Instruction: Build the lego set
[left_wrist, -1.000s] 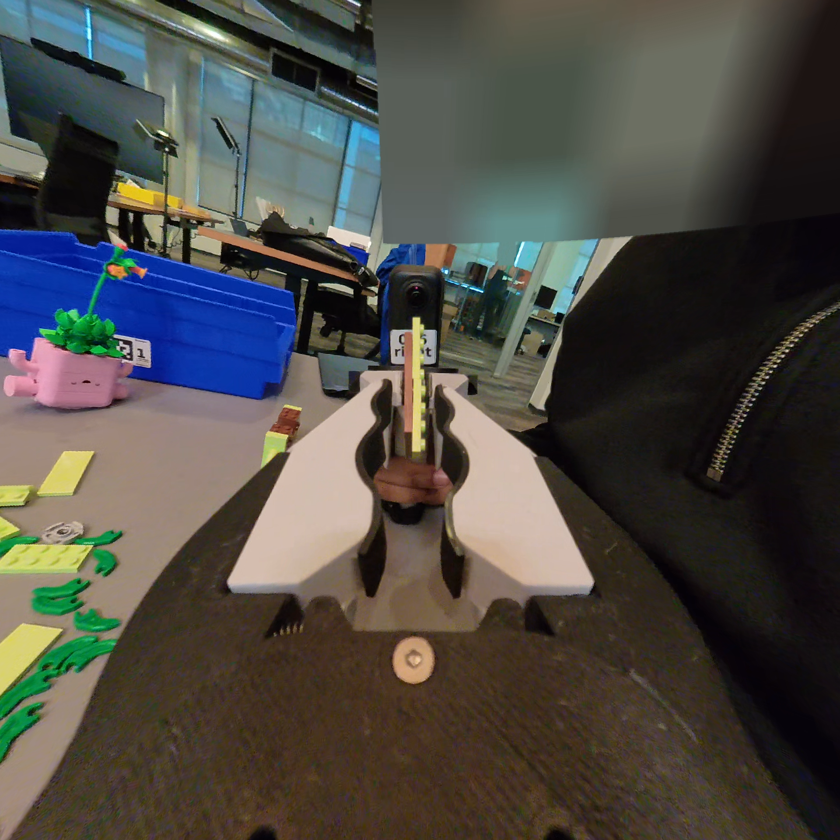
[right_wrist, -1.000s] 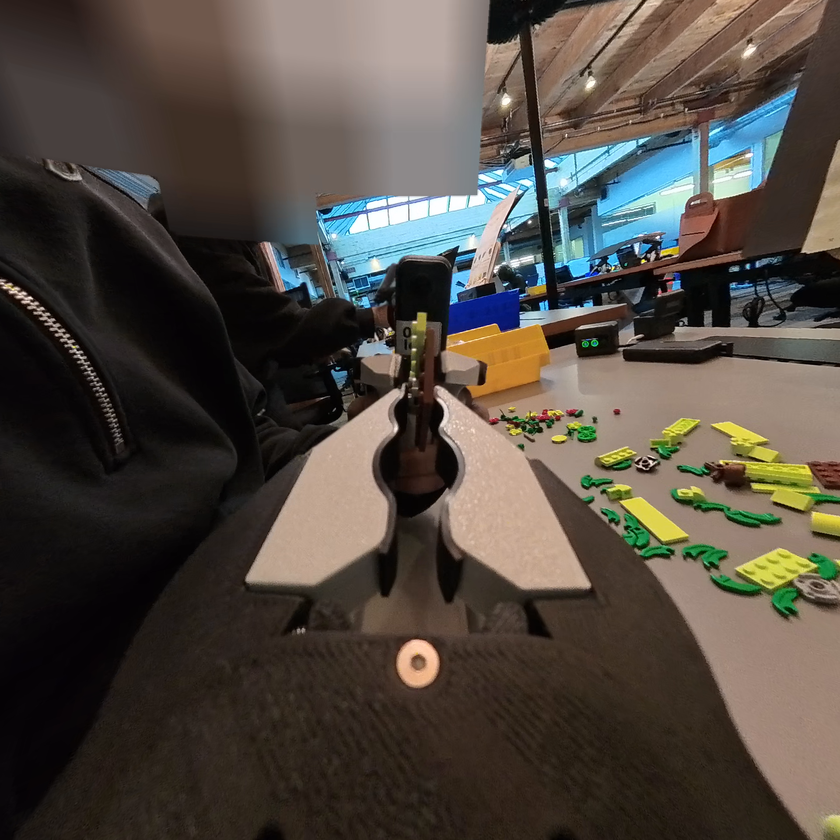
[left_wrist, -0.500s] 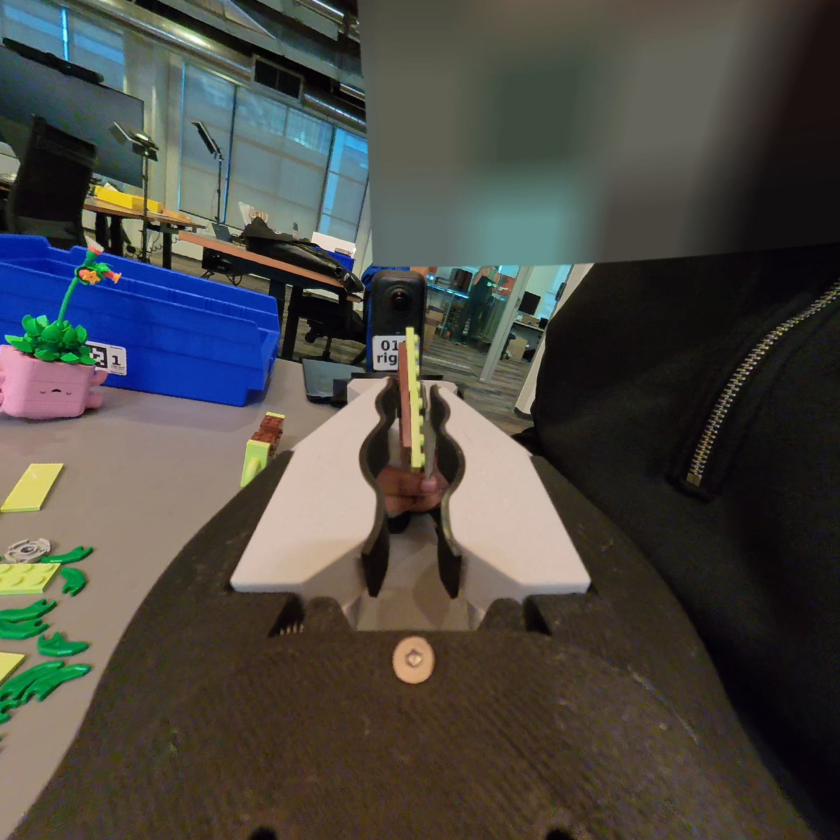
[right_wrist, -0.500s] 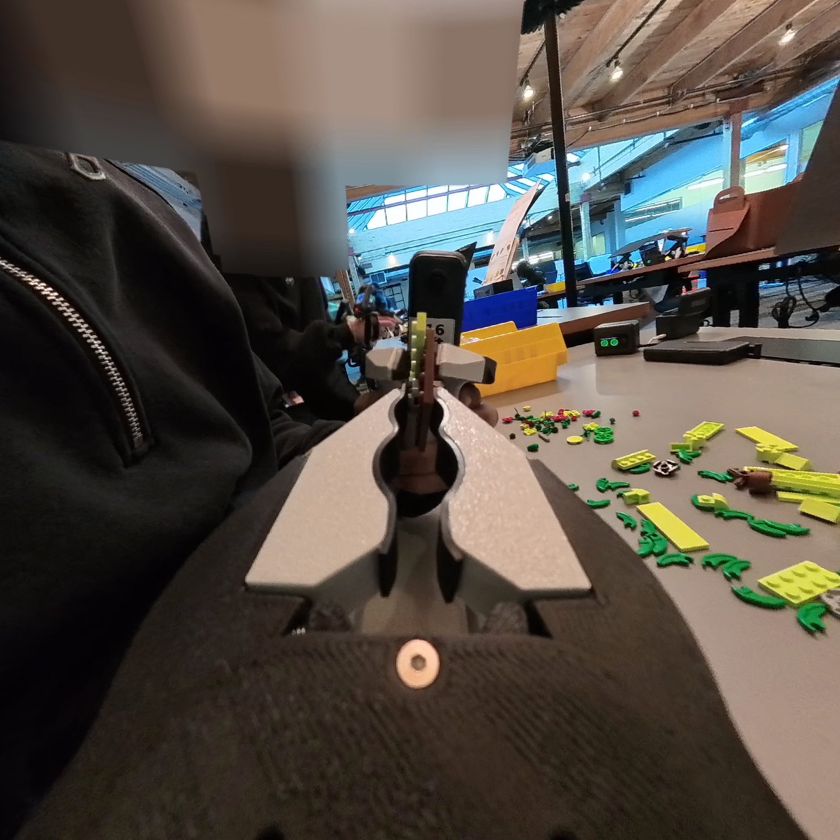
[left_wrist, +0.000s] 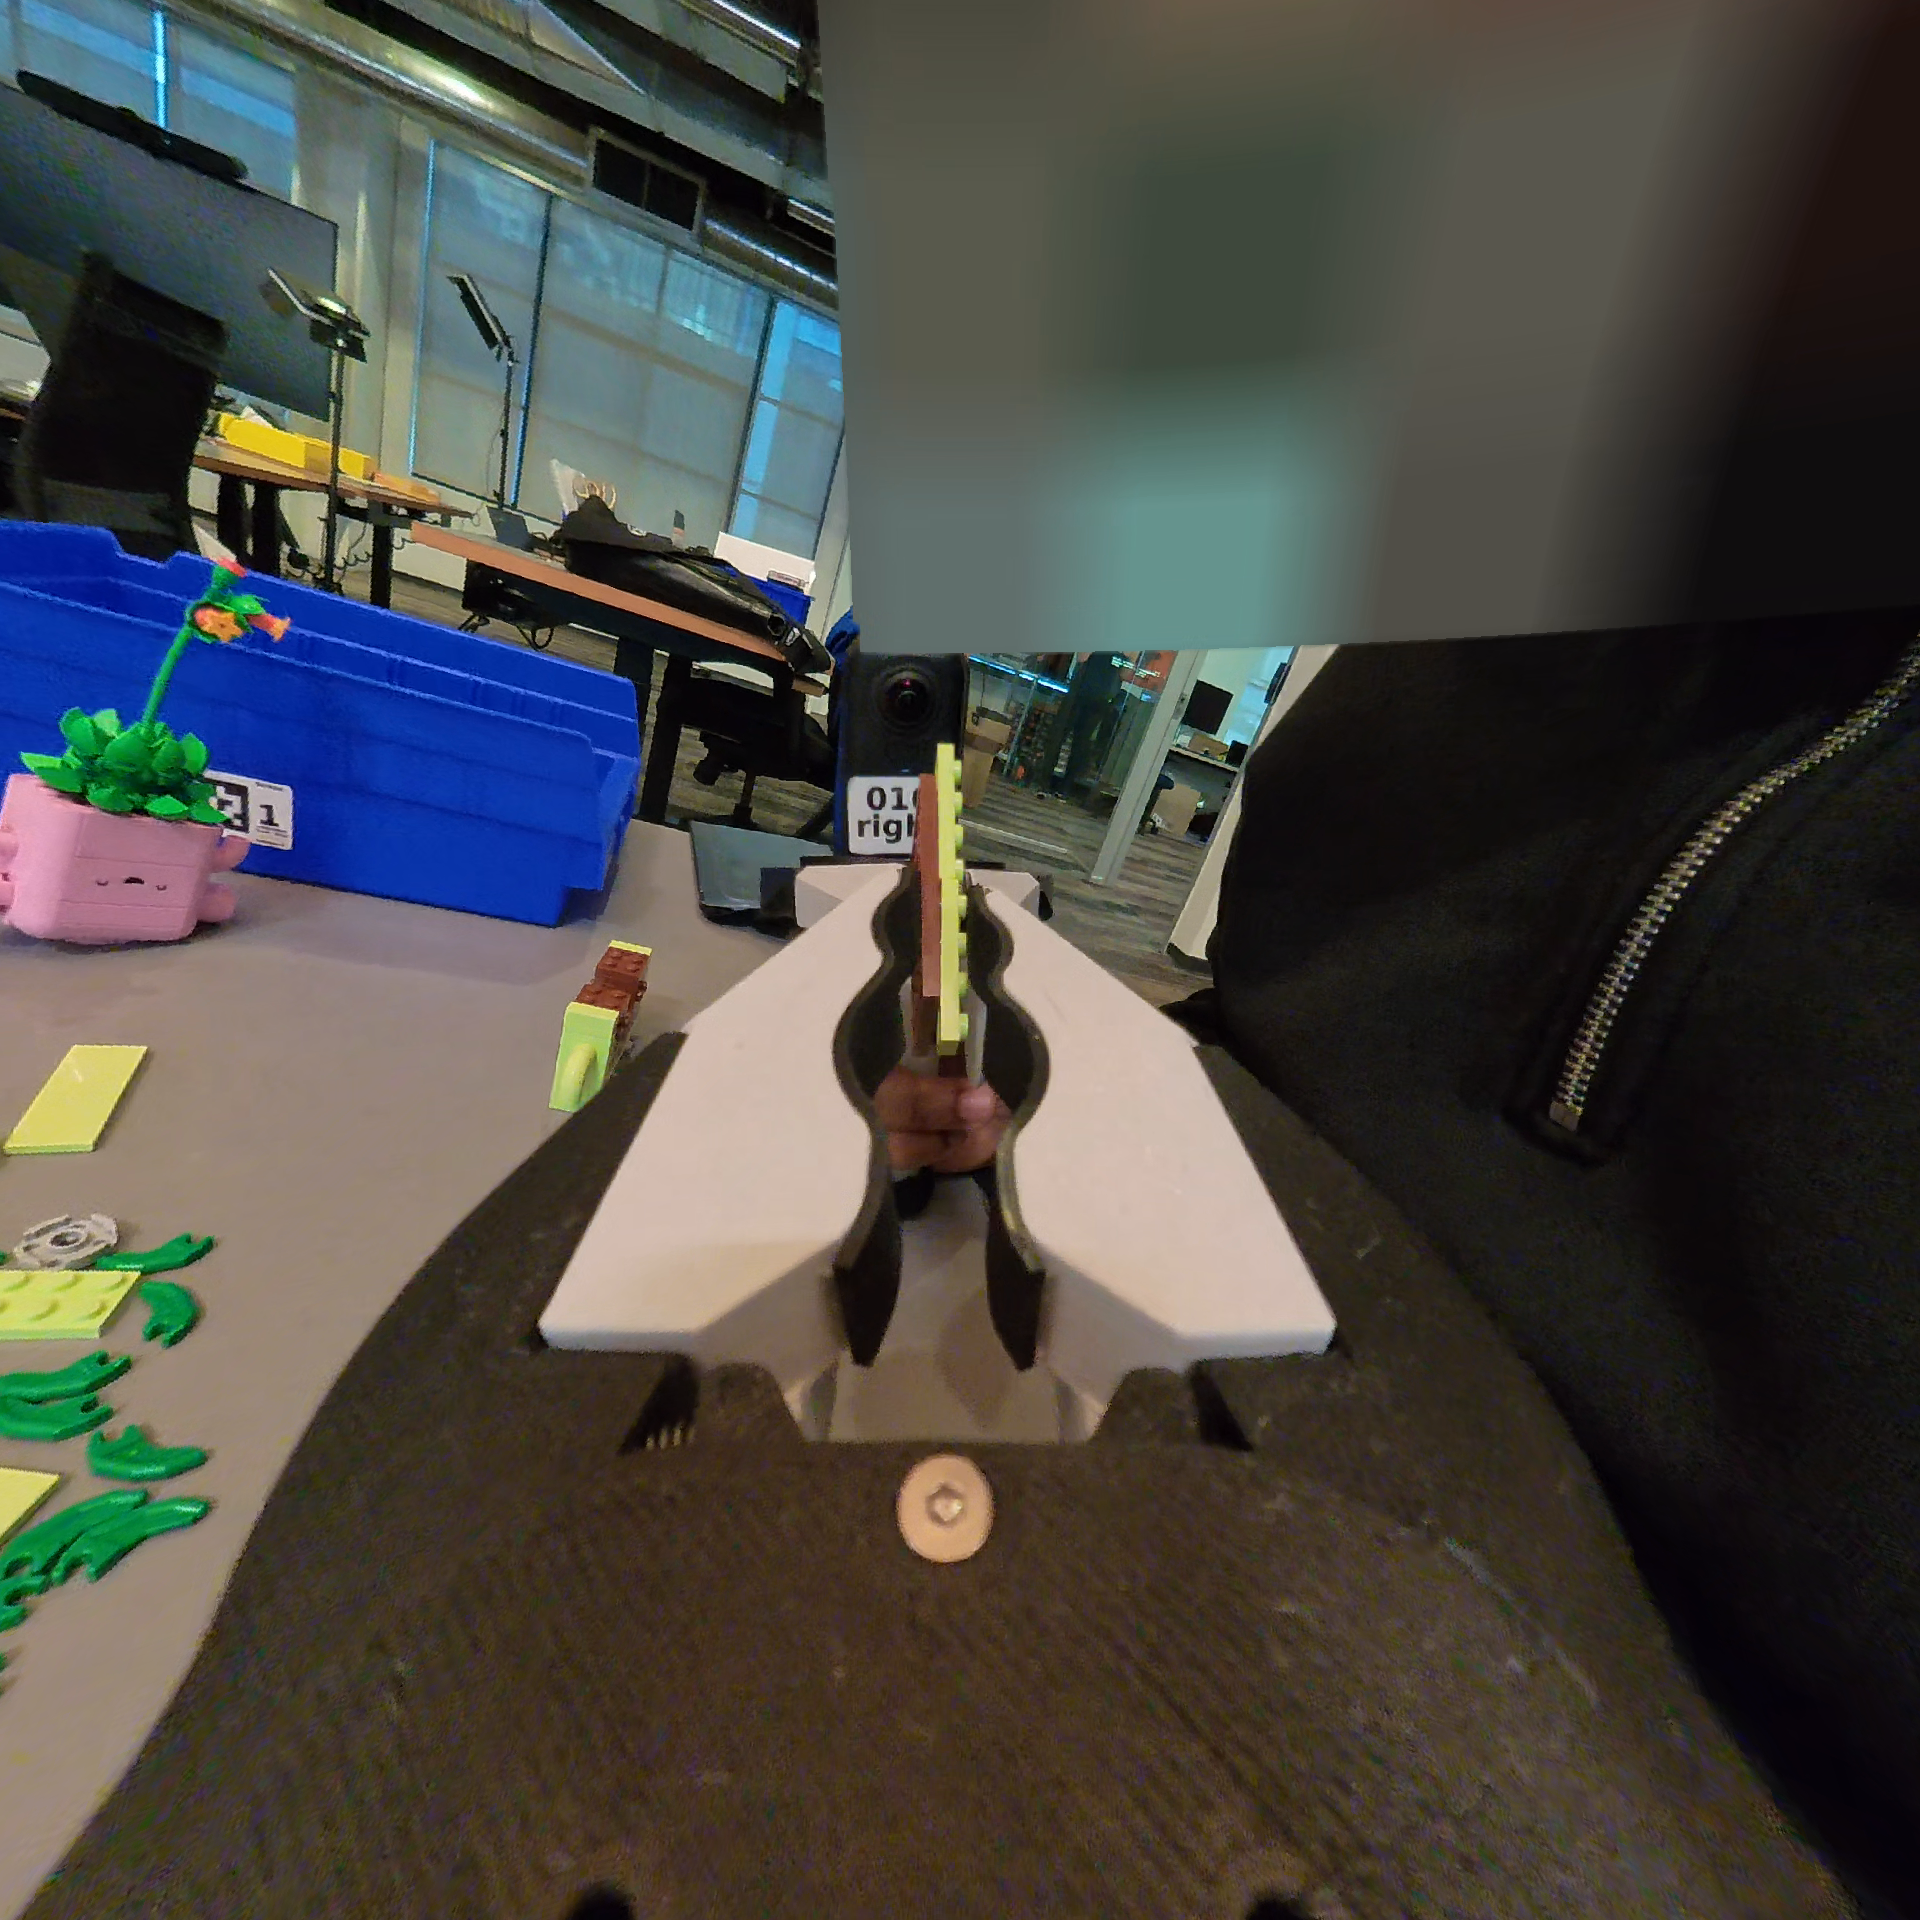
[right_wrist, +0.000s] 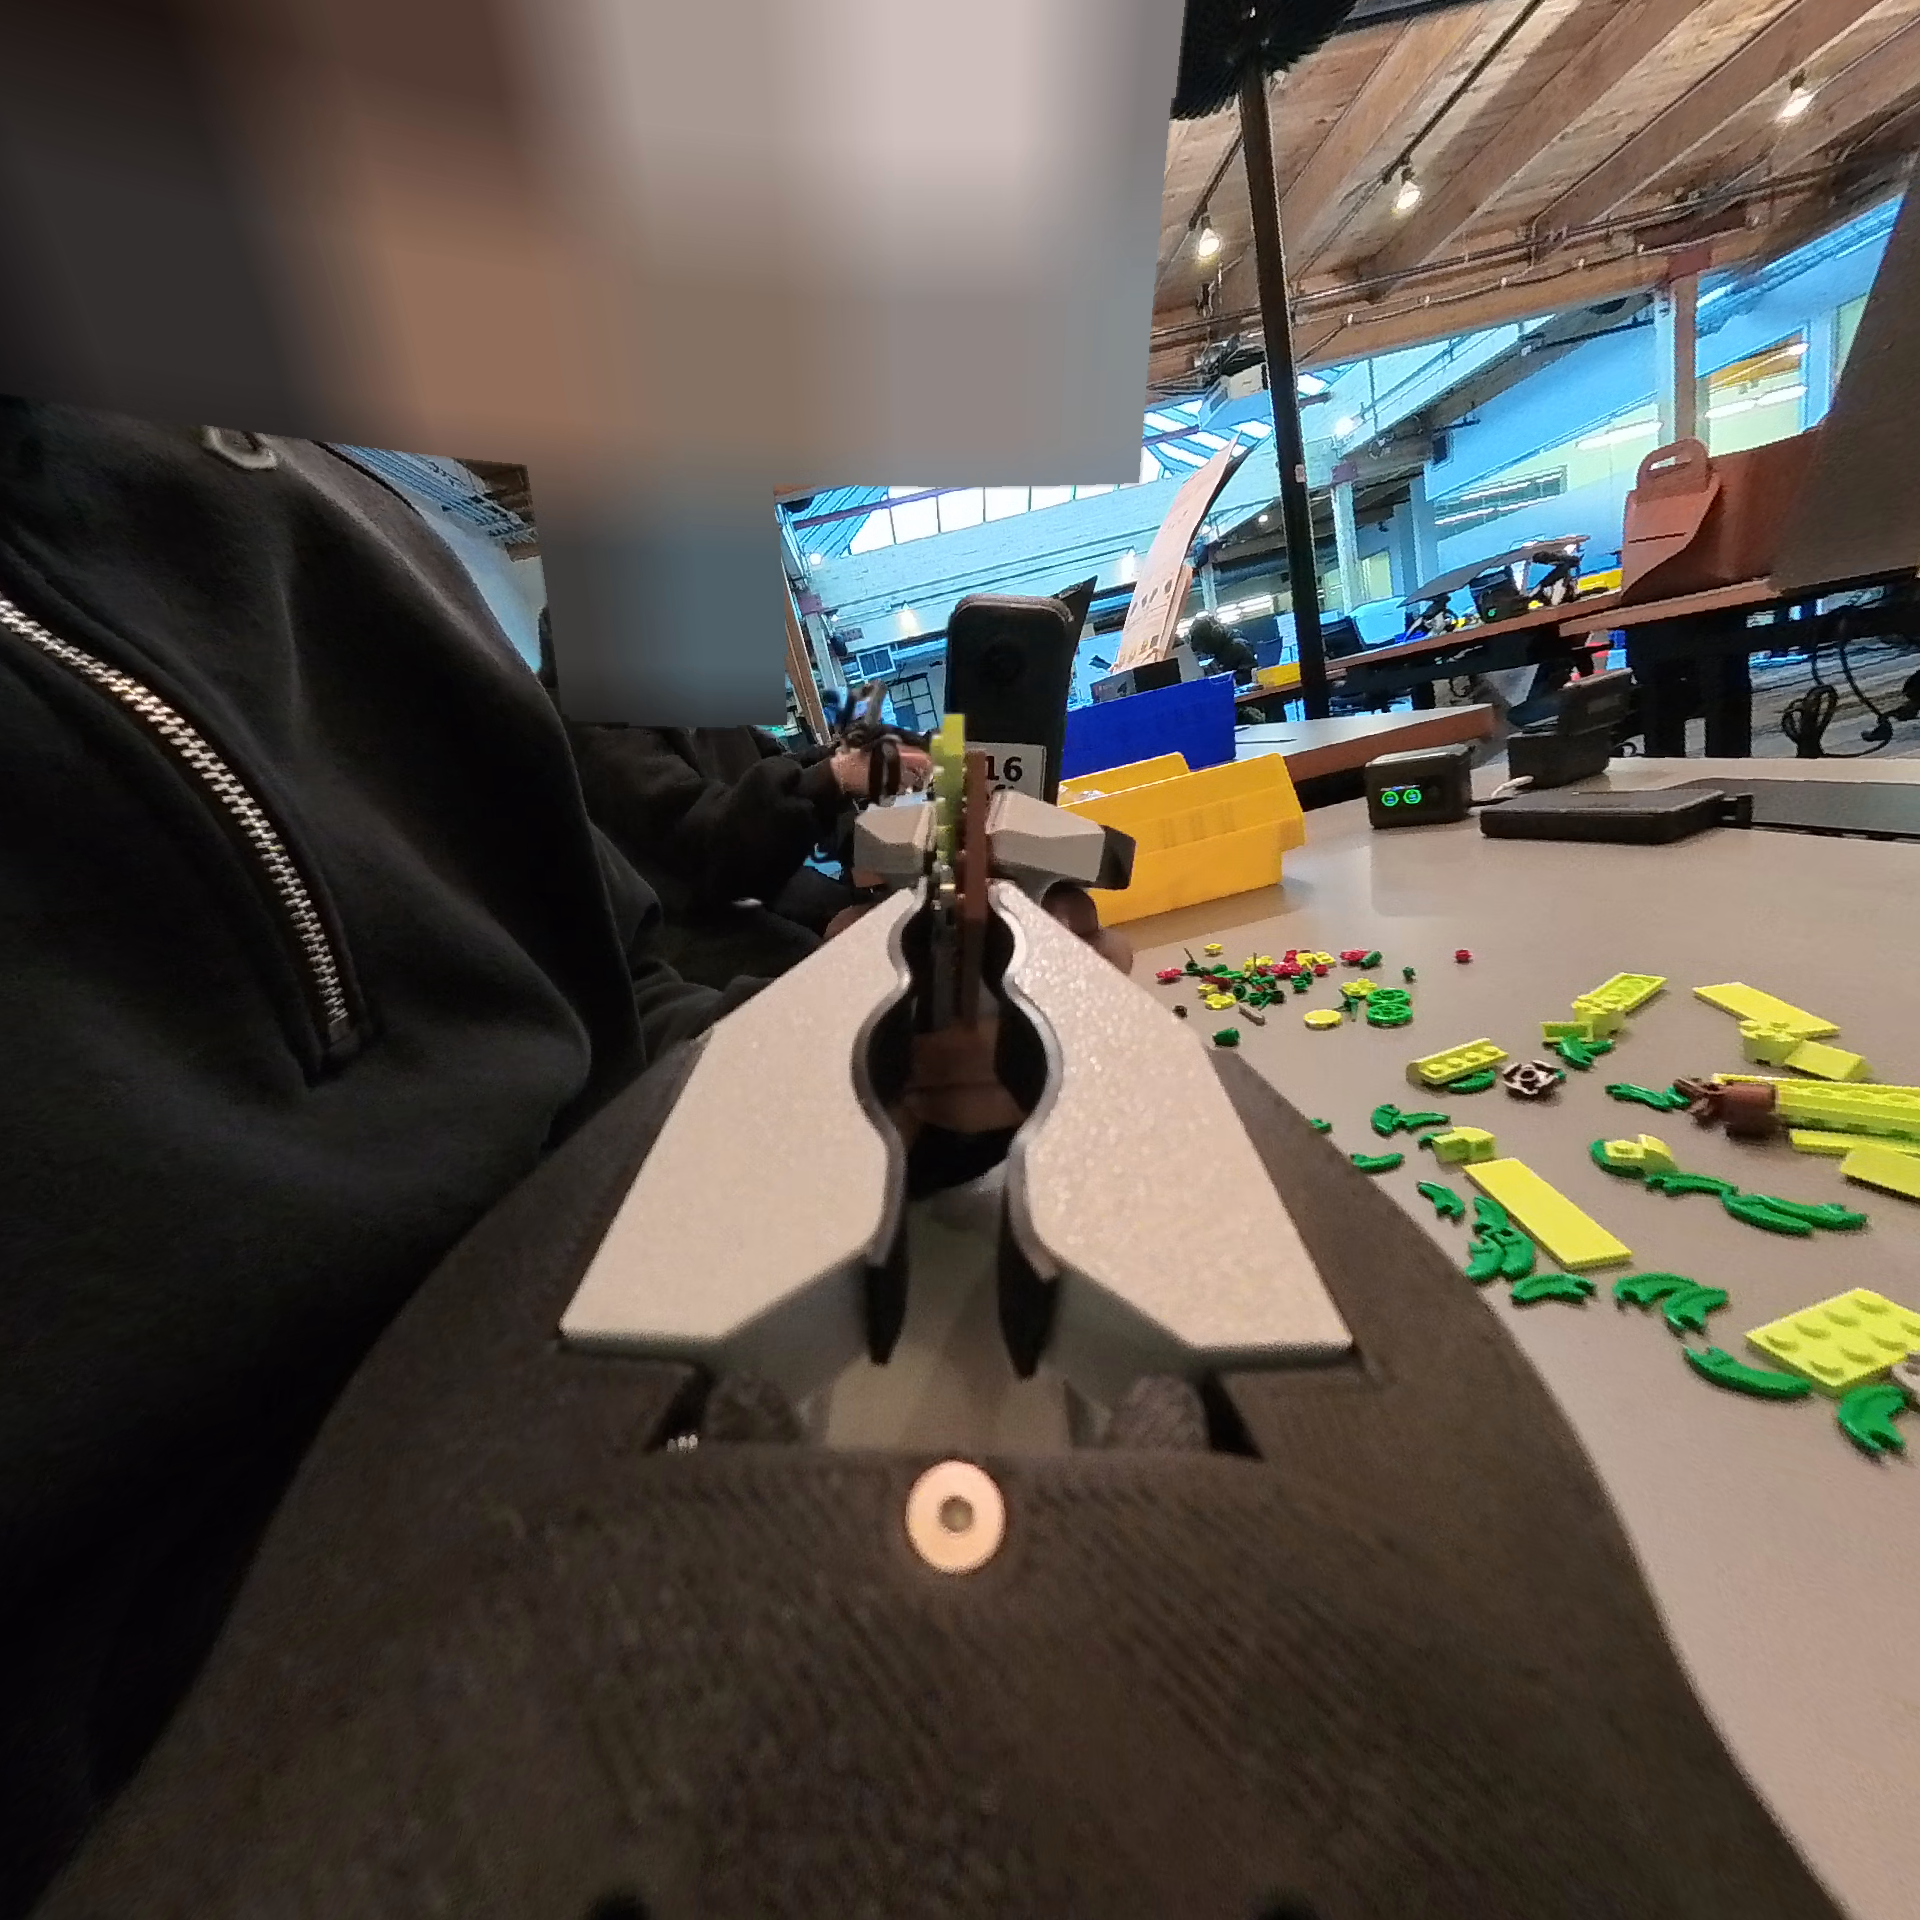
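A lime green plate (left_wrist: 948, 914) pressed onto a brown plate (left_wrist: 928, 935) is held edge-on in the air between my two grippers, which face each other. My left gripper (left_wrist: 940, 935) is shut on one end of this stack. My right gripper (right_wrist: 956, 935) is shut on the other end; the lime plate (right_wrist: 945, 790) and the brown plate (right_wrist: 974, 852) stick out past its tips. The right gripper's camera (left_wrist: 902, 707) shows beyond the stack in the left wrist view. The left gripper's fingers (right_wrist: 1049, 842) show beyond it in the right wrist view.
A grey table (left_wrist: 312, 1039) holds a pink pot model with a green plant (left_wrist: 114, 862), a blue bin (left_wrist: 416, 790), a small lime and brown assembly (left_wrist: 603, 1018), a yellow bin (right_wrist: 1184, 842), and loose lime plates and green leaves (right_wrist: 1548, 1205). The person's black jacket (left_wrist: 1558, 1143) is close by.
Both grippers stay clamped on the plate stack. The pair has swayed slightly above the table, so the background shifts a little; the grip looks the same.
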